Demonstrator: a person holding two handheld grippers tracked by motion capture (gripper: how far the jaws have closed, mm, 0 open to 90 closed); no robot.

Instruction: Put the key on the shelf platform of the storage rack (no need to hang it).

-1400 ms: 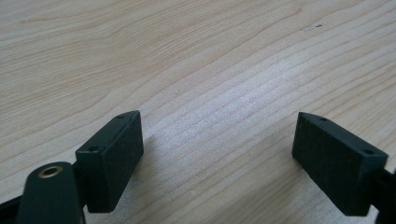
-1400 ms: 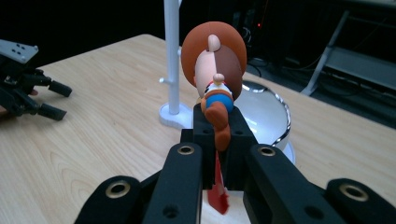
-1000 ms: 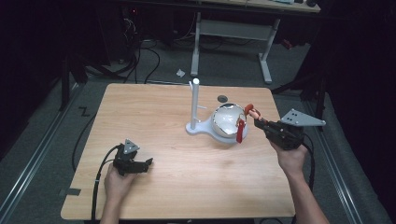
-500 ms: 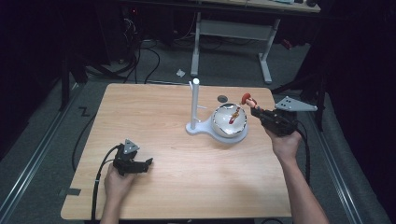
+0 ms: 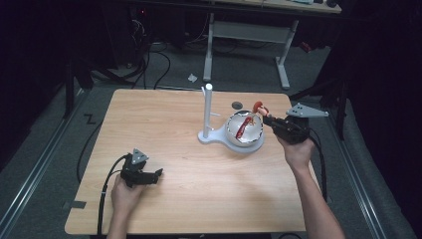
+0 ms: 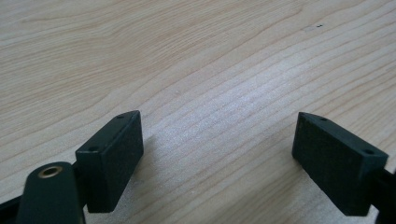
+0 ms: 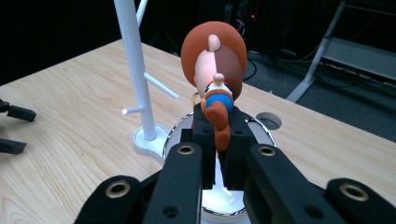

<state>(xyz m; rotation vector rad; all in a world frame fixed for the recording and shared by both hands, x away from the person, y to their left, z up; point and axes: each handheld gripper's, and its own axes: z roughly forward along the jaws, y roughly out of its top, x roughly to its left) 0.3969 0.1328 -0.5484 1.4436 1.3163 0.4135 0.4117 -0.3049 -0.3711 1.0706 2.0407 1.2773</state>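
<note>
My right gripper (image 5: 267, 116) is shut on a small toy figure (image 5: 259, 106) with a brown cap and a blue and red body. In the right gripper view the toy figure (image 7: 214, 60) stands up out of the closed jaws of the right gripper (image 7: 217, 127). Its red strap (image 5: 242, 128) hangs down over a shiny metal bowl (image 5: 257, 143). A white peg stand (image 5: 207, 113) rises just left of the bowl. My left gripper (image 5: 153, 175) rests on the wooden table near the front left, open, with only bare table between the jaws of the left gripper (image 6: 217, 154).
The white stand (image 7: 135, 65) has short side pegs pointing towards the bowl rim (image 7: 173, 138). A round cable hole (image 5: 237, 105) lies in the table behind the bowl. The wooden table (image 5: 164, 119) stretches bare between the two hands. Dark floor, cables and a desk frame lie beyond.
My right gripper has carried the toy figure away from me and slightly left, so the figure and its red strap now hang over the bowl. The left gripper has stayed put.
</note>
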